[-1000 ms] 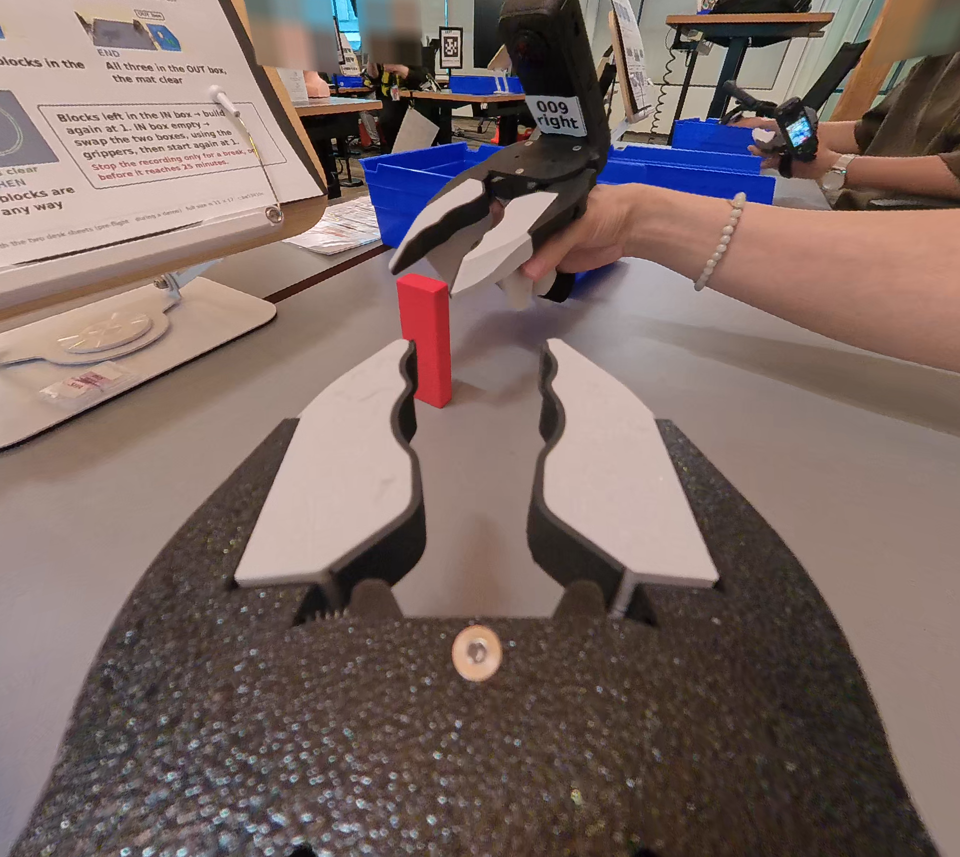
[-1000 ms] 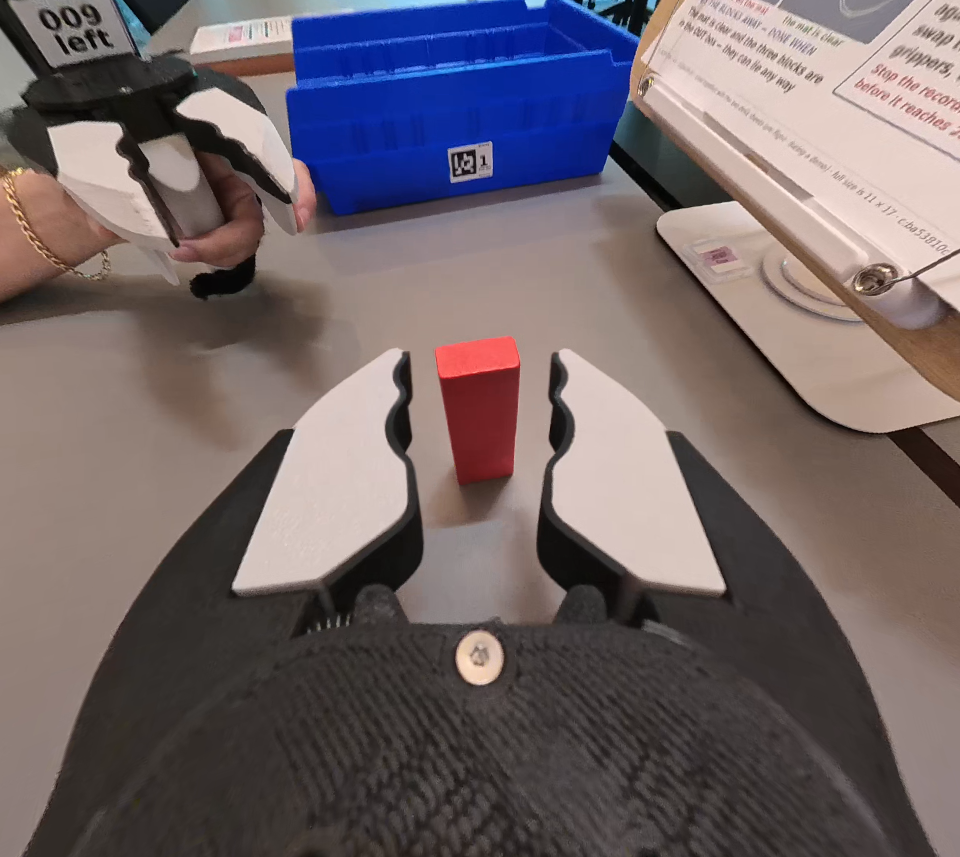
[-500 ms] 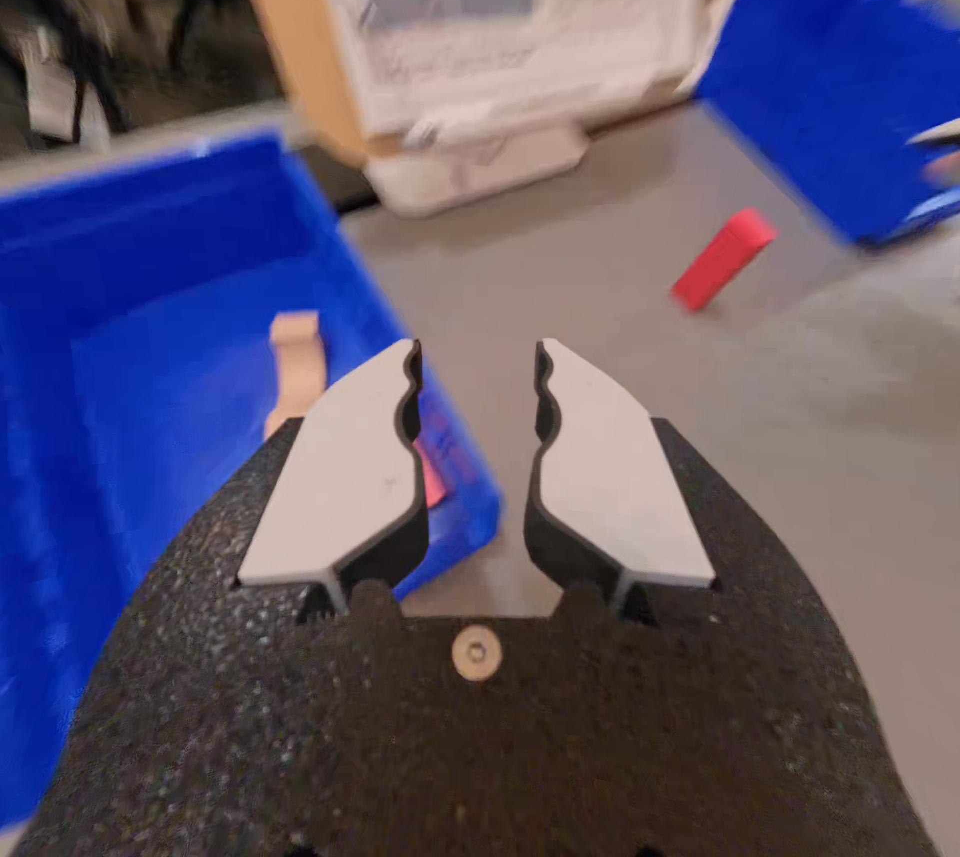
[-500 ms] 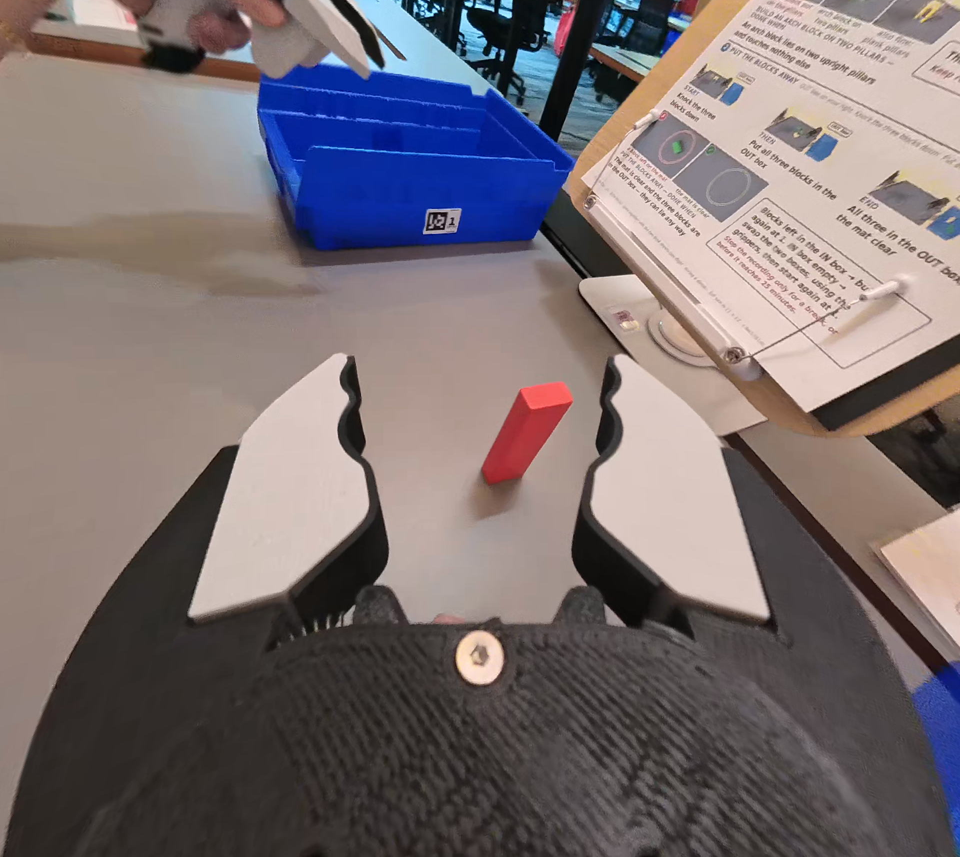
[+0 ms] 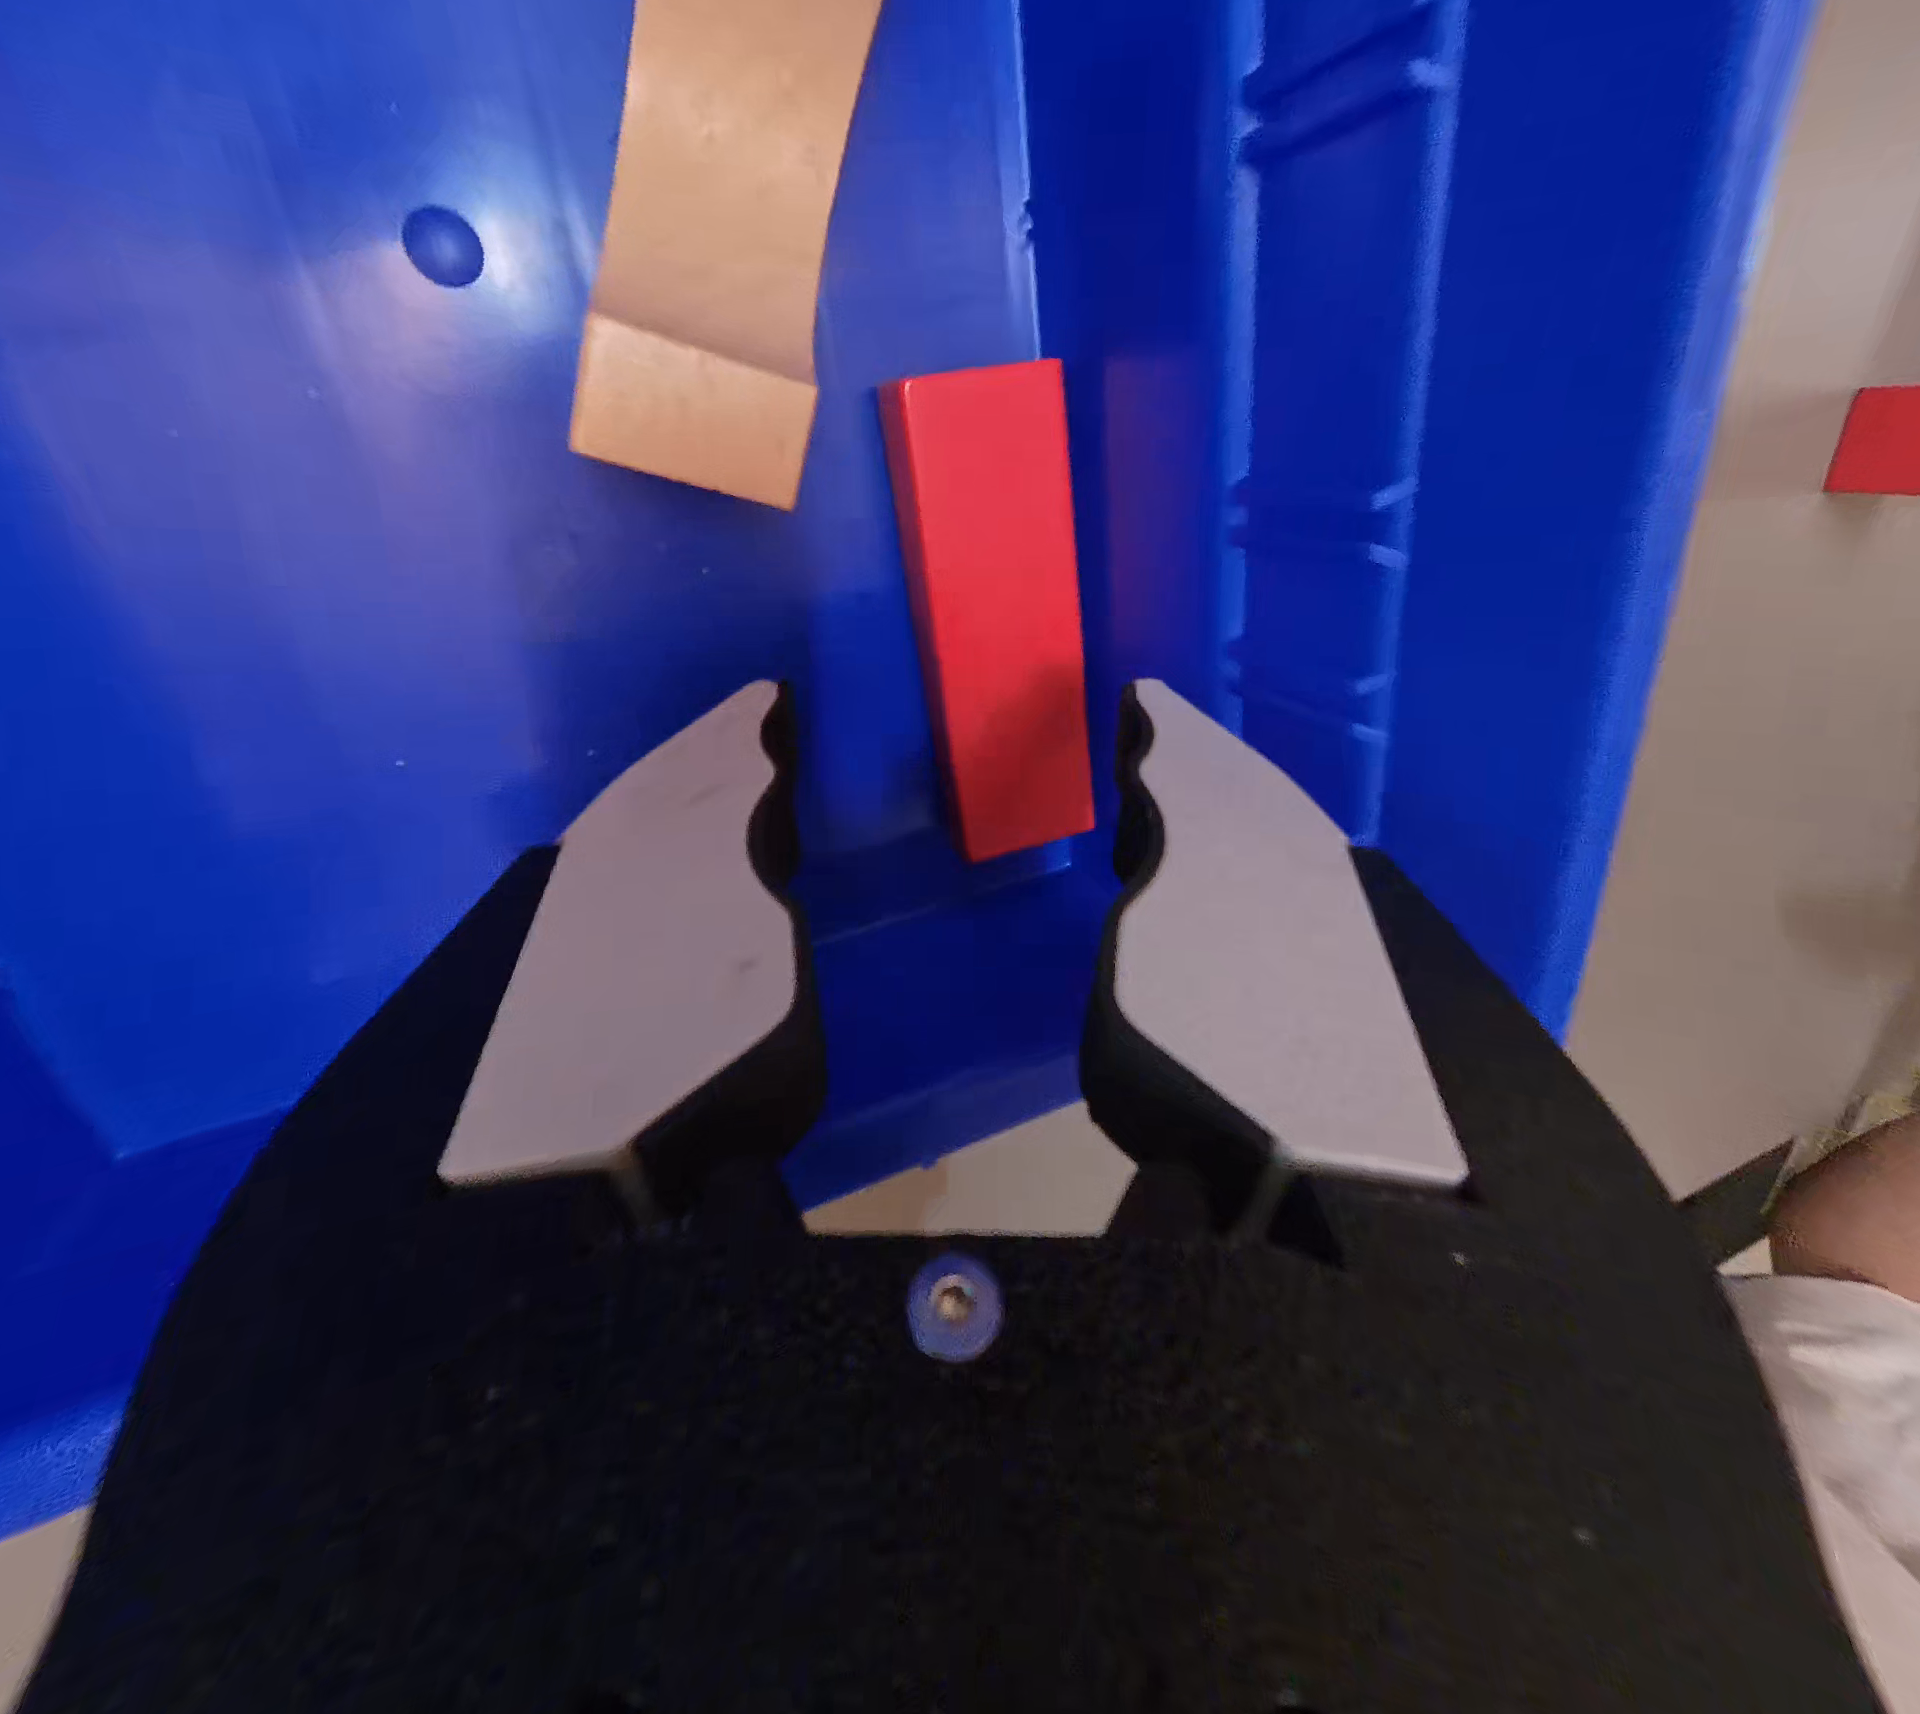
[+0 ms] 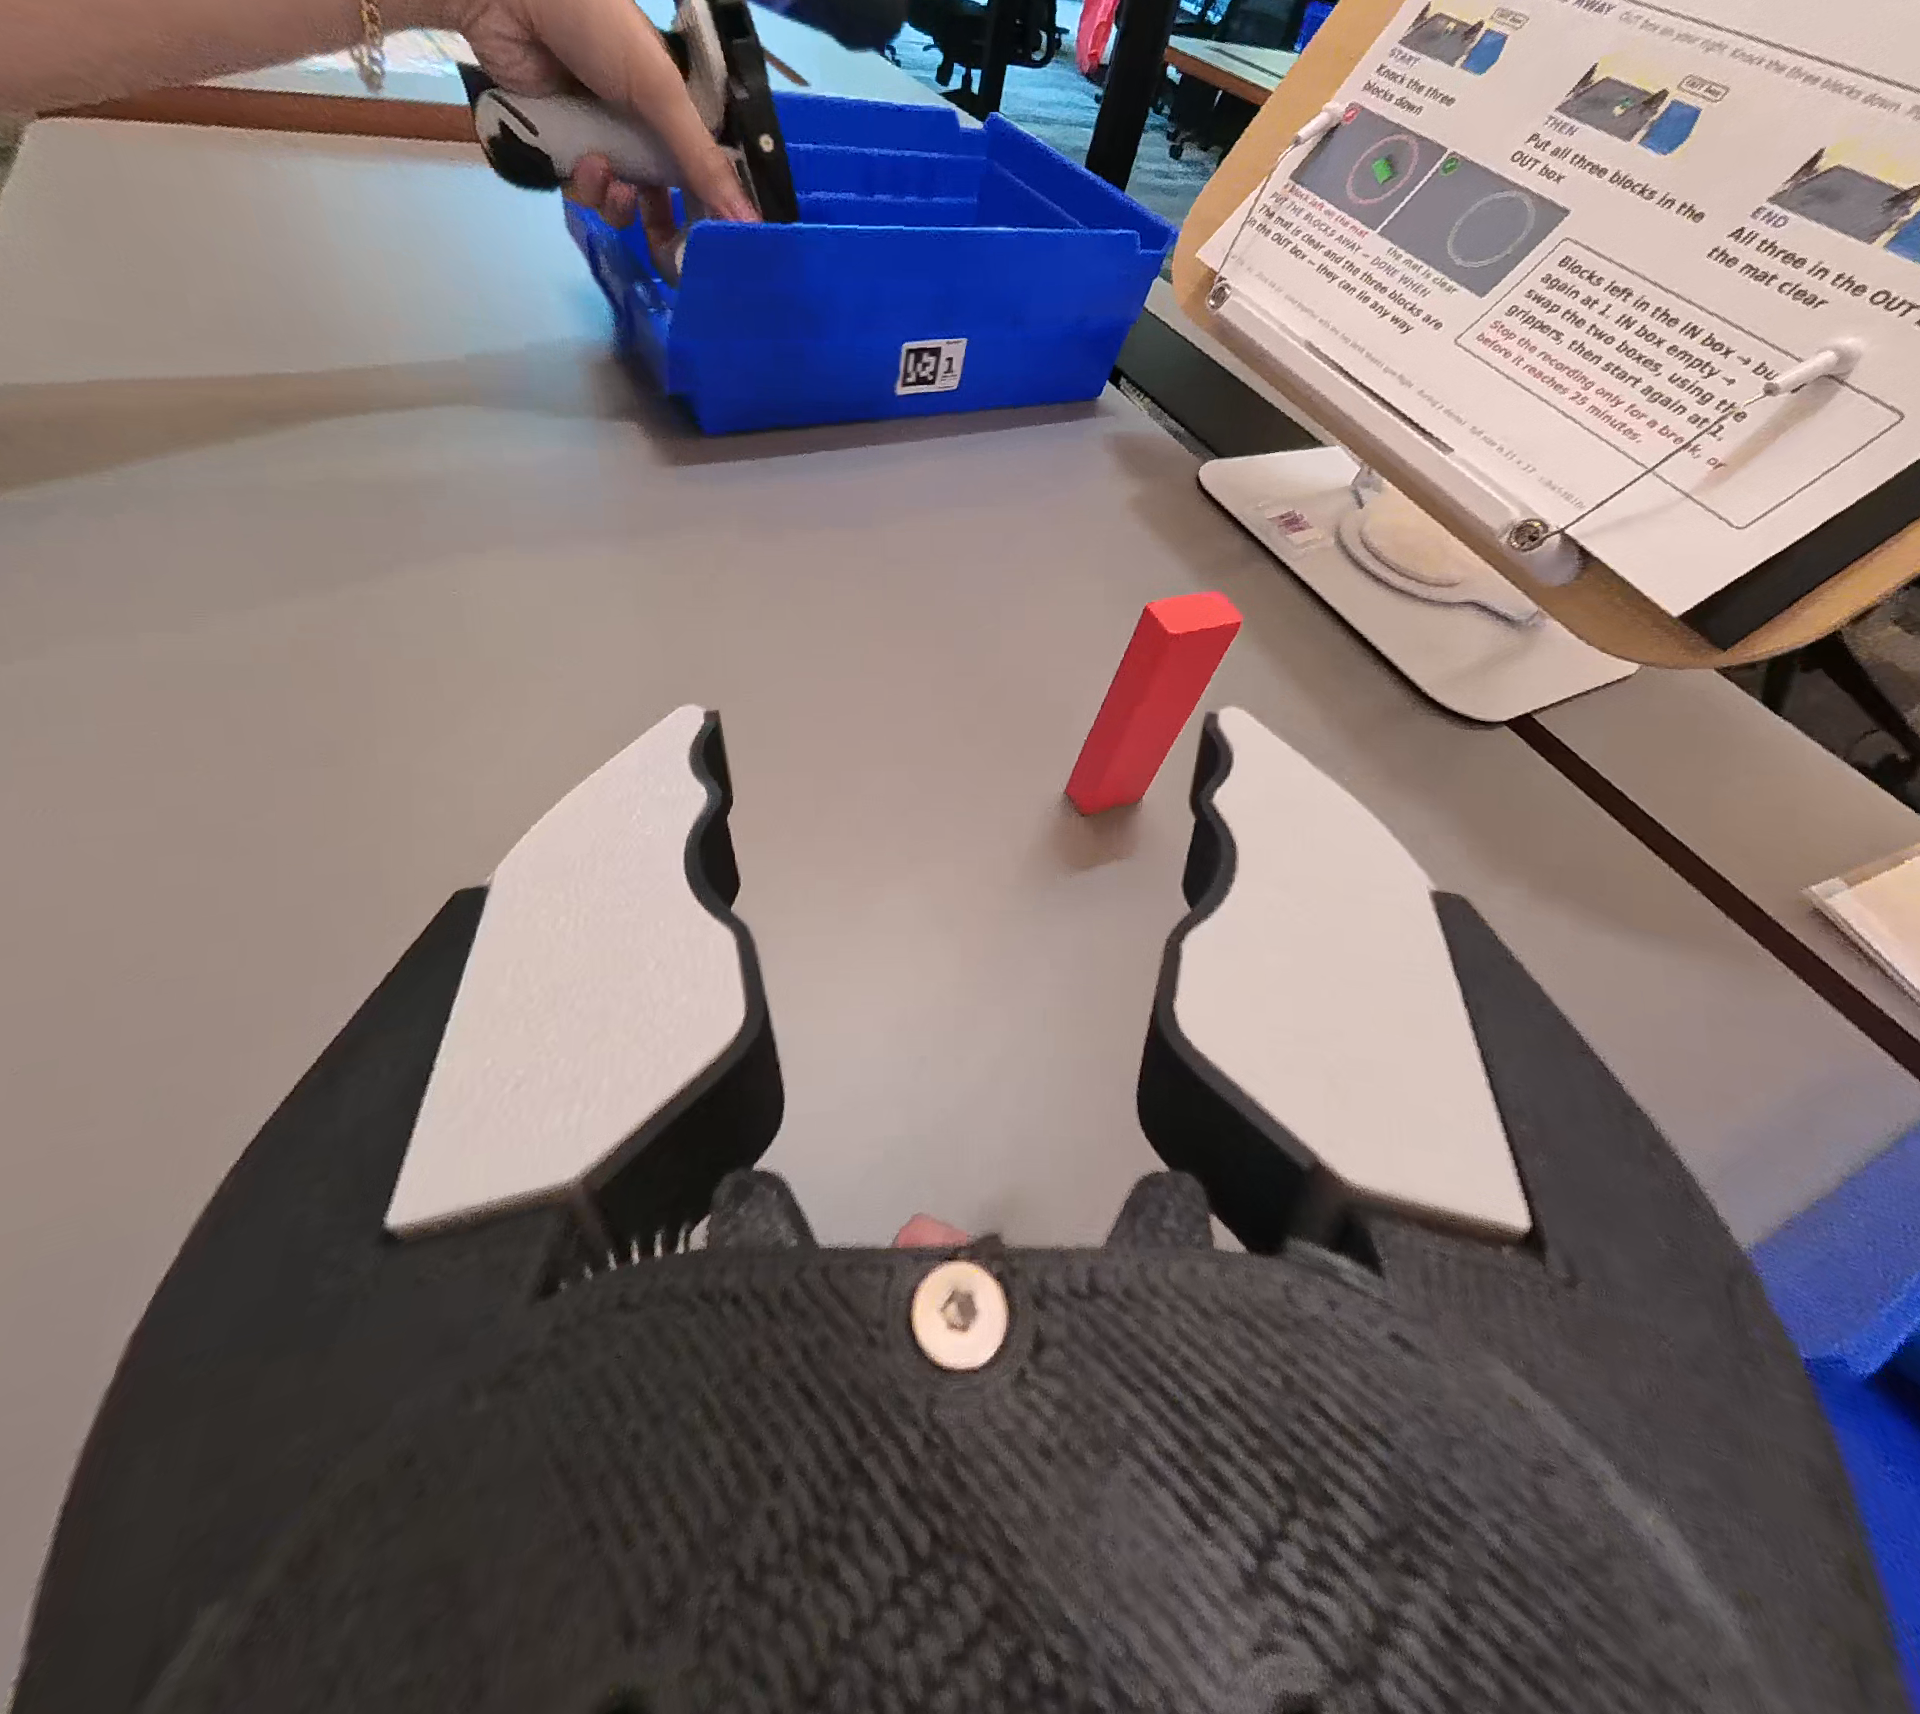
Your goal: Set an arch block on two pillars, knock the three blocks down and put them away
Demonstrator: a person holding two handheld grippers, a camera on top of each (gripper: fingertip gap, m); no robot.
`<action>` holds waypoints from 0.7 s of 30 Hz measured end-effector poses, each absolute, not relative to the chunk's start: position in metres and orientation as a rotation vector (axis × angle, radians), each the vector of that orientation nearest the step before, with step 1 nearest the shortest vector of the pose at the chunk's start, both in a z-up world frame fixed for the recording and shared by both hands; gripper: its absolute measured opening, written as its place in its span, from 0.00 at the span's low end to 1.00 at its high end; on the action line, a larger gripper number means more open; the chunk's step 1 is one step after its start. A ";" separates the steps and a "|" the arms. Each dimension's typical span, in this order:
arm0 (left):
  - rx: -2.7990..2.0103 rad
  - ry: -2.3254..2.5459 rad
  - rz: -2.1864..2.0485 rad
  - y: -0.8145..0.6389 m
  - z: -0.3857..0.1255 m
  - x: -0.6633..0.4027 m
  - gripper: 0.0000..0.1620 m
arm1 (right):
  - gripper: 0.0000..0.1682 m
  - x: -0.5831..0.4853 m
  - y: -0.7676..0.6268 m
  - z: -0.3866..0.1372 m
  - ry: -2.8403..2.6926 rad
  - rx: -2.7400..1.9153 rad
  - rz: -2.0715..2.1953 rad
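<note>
My left gripper (image 5: 951, 708) is open and reaches down into a blue bin (image 5: 312, 625). A red block (image 5: 987, 604) lies flat on the bin floor against its right wall, with its near end between my fingertips. A tan arch block (image 5: 727, 189) lies beyond it. My right gripper (image 6: 956, 750) is open and empty above the grey table (image 6: 312, 625). A second red block (image 6: 1153, 703) stands upright just ahead of its right finger (image 6: 1320, 968). In the right wrist view the left gripper (image 6: 727, 106), held by a hand, dips into the blue bin (image 6: 883, 314).
A wooden stand with a printed instruction sheet (image 6: 1662, 158) on a white base (image 6: 1434, 594) stands right of the upright block. Part of another blue bin (image 6: 1860, 1280) shows at the right edge. The standing red block also shows beyond the bin wall in the left wrist view (image 5: 1881, 454). My hands' fingertips stand some 40 cm from each other.
My left gripper swung away from the standing red block to the blue bin and dropped into it, over the second red block. My right gripper opened wider and drew back and left from the standing block.
</note>
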State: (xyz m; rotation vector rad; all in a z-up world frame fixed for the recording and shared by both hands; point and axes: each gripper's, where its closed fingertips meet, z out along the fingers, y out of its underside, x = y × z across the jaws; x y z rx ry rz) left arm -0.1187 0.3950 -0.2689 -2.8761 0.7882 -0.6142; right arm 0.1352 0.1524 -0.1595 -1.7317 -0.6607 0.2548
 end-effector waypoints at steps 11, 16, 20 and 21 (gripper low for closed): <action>-2.924 0.732 -0.457 0.396 -0.282 -0.116 0.32 | 0.51 0.126 0.139 -0.154 -0.628 -1.685 0.259; -2.908 0.749 -0.348 0.401 -0.283 -0.129 0.43 | 0.51 0.129 0.131 -0.144 -0.649 -1.650 0.208; -2.895 0.784 -0.270 0.402 -0.279 -0.139 0.39 | 0.51 0.137 0.127 -0.138 -0.614 -1.635 0.217; -2.897 0.790 -0.305 0.399 -0.277 -0.135 0.39 | 0.51 0.139 0.126 -0.137 -0.606 -1.630 0.225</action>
